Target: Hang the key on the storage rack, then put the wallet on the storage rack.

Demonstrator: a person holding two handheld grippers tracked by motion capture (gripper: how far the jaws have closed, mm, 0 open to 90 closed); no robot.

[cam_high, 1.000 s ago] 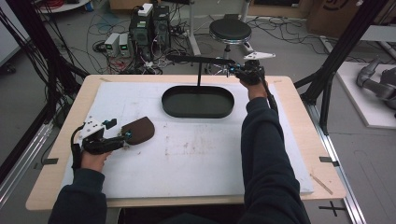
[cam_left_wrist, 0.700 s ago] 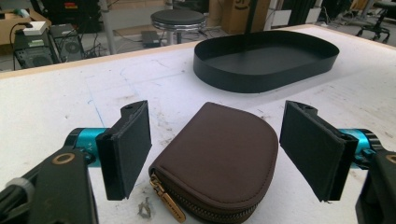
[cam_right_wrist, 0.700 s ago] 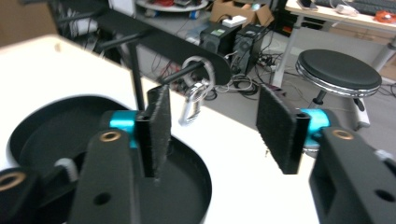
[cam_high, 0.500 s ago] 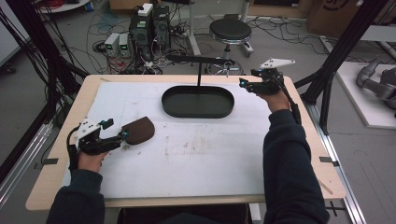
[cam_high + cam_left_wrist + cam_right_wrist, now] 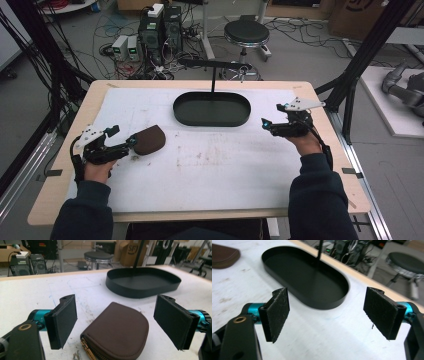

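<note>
A brown zip pouch (image 5: 149, 139) lies flat on the white mat, left of centre. My left gripper (image 5: 131, 142) sits just left of it and is open. In the left gripper view the pouch (image 5: 117, 332) lies between the two pads (image 5: 63, 320), which stand clear of it; these jaws have just been opening a little wider. My right gripper (image 5: 265, 125) hovers right of the black oval tray (image 5: 212, 122) and points at it. Its jaws have just been opening, and they stand wide with nothing between the pads (image 5: 278, 312).
The tray (image 5: 322, 303) is empty; a thin black post with a crossbar (image 5: 215, 64) rises behind it. The mat shows brown stains near its middle. Cables, computers and a stool stand on the floor beyond the table's far edge.
My right hand has left the crossbar's right end and swung right and toward me, ending beside the tray with its jaws opened. The left hand and the pouch have stayed put.
</note>
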